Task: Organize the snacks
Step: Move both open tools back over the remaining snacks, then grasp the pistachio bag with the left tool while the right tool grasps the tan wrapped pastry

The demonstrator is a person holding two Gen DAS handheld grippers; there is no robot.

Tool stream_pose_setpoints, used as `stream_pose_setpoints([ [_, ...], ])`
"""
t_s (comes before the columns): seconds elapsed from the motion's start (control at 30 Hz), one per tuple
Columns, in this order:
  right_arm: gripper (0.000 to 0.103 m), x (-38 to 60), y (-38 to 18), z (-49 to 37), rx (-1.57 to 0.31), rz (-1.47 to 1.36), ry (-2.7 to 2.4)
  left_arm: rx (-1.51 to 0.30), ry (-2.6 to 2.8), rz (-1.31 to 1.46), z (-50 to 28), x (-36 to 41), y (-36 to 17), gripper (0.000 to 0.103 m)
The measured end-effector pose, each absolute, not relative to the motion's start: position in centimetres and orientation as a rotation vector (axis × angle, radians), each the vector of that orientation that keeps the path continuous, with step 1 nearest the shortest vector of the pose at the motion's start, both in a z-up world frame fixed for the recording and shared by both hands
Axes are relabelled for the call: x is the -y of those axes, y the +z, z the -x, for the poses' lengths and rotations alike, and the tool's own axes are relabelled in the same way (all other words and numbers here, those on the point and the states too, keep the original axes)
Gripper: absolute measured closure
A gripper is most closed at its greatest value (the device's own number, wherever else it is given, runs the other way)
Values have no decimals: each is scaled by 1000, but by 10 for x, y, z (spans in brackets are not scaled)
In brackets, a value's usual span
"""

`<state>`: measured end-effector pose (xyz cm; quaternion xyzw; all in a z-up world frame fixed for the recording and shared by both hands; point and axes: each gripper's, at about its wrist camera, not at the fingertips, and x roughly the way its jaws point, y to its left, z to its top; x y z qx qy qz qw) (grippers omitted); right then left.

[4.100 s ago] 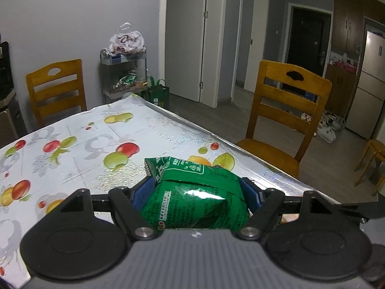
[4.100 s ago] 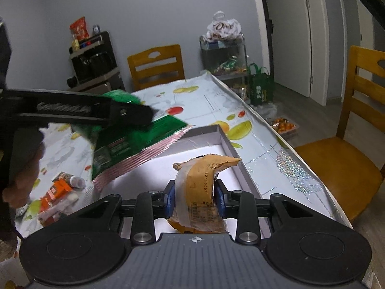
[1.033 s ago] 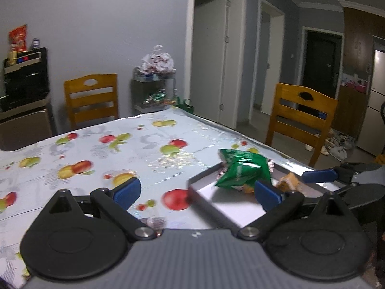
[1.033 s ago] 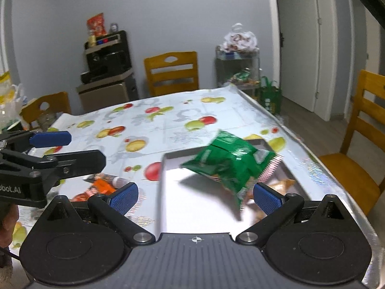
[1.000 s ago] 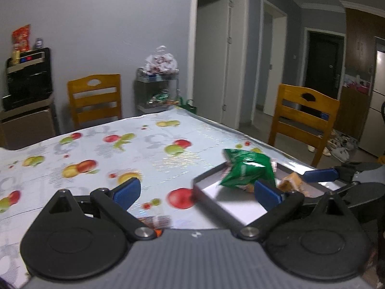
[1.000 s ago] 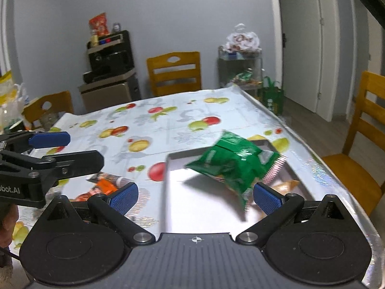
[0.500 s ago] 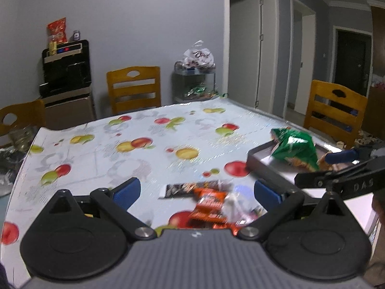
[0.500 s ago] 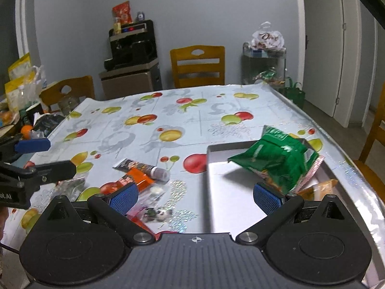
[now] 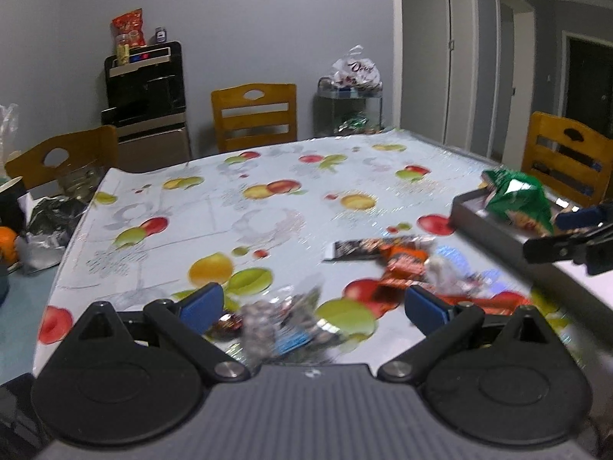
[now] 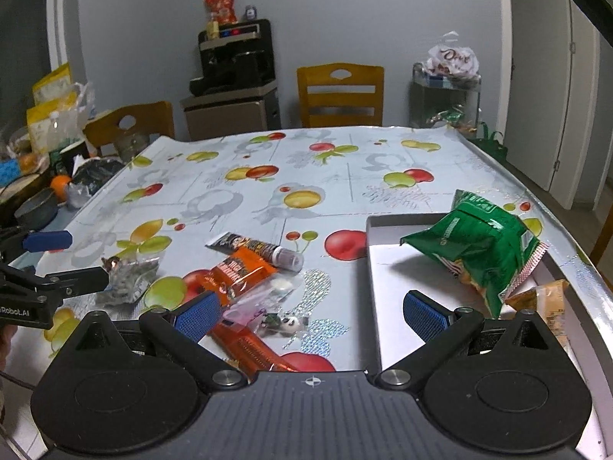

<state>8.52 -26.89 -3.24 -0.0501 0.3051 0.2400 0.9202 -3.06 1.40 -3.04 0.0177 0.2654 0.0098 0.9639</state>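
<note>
On the right side of the right wrist frame, the grey tray (image 10: pixel 373 260) lies on the desk (image 10: pixel 268 191) near its edge. It holds a green snack bag (image 10: pixel 475 249), which leans tilted over a smaller orange-brown packet (image 10: pixel 544 303) in the lower right corner. I judge that the tray is the collecting place, so these two are already sorted.

At the centre and lower left of the same frame, the loose snacks wait on the fruit-pattern cloth: an orange packet (image 10: pixel 241 272), a dark tube-shaped stick (image 10: pixel 253 249) touching its upper end, a clear wrapper with a small panda print (image 10: pixel 283 320), and a crumpled clear bag (image 10: pixel 130 276) further left. They lie close together, probably so both tools can reach them.

The right gripper (image 10: pixel 310 314) hovers above this pile with its fingers spread wide, and holds nothing. The left gripper (image 9: pixel 312 306) also has its fingers wide apart and empty; it points at a blurred clear bag (image 9: pixel 279 322) in the lower middle of the left wrist frame, which looks like its next target.
</note>
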Motion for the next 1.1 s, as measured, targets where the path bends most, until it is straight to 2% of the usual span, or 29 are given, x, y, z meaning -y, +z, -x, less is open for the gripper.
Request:
stream_pose_setpoints([
  [0.33, 0, 249, -44, -68, -665, 161, 634, -593, 27, -100, 41, -19, -58, 2],
  [1.1, 3, 217, -67, -40, -755, 190, 721, -641, 123, 76, -32, -27, -82, 2],
])
